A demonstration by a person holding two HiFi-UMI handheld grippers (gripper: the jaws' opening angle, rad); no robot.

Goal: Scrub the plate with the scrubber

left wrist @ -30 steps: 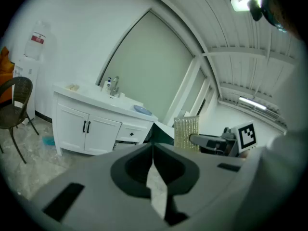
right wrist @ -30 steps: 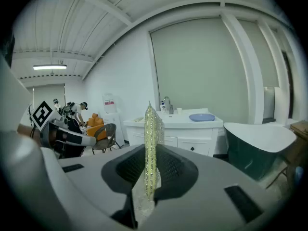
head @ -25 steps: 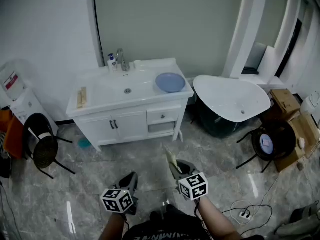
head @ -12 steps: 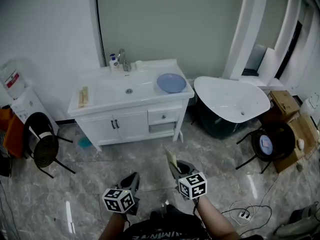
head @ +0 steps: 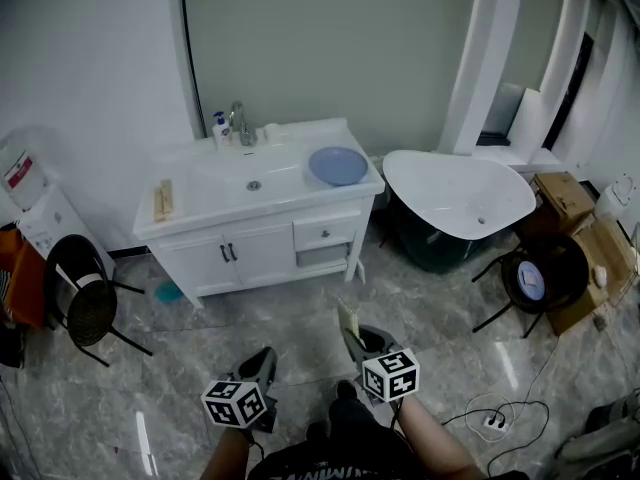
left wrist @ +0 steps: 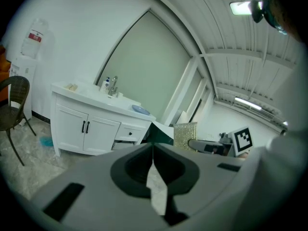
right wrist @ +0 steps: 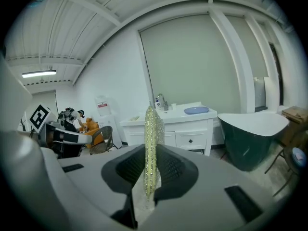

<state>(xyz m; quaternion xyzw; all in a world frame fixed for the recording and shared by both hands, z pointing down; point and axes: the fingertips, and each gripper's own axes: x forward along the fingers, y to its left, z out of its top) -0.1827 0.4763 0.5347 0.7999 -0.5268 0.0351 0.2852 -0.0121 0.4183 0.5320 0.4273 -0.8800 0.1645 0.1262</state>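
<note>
While our right tongs (head: 353, 338) pinch the scrubber (head: 347, 320), our left tongs (head: 263, 361) sit pressed together, empty, well apart from the plate (head: 337, 165) on the desk (head: 200, 196).

Even, soft indoor light from ceiling strip lights (left wrist: 243, 7); pale glare streaks on the marble floor (head: 142, 438); both gripper views fisheye-curved with black-vignetted corners.

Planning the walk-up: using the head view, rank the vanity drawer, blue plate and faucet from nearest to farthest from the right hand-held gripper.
1. Vanity drawer, on the cabinet front, facing the right hand-held gripper.
2. Blue plate, right end of the countertop.
3. Faucet, back of the countertop, by the wall.
</note>
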